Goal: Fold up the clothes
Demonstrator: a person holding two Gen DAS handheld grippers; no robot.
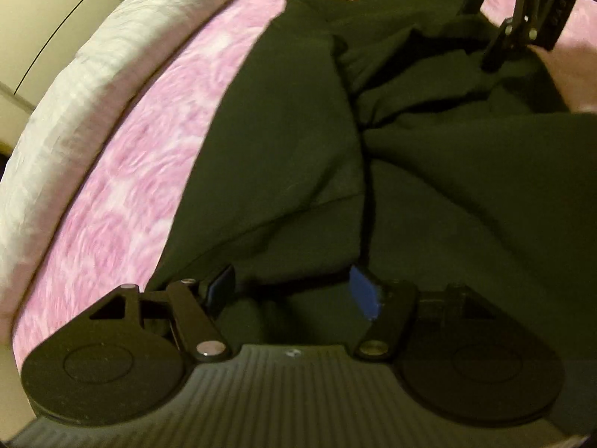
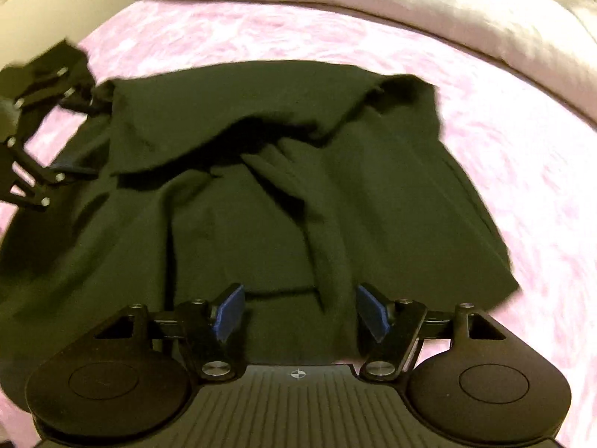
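Matt black cloth garment (image 2: pixel 261 194), soft pink patterned bedspread (image 2: pixel 485 119), crinkled white quilt (image 1: pixel 74 93), ribbed matt plastic tool (image 2: pixel 298 306)

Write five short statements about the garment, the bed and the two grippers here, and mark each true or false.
1. The garment is dark. True.
2. It lies flat and neatly folded. False: it is rumpled, with one layer flopped over the rest.
3. The bed cover is pink with a pale pattern. True.
4. The right gripper is clamped shut on cloth. False: its jaws stand apart above the garment.
5. The left gripper is open. True.
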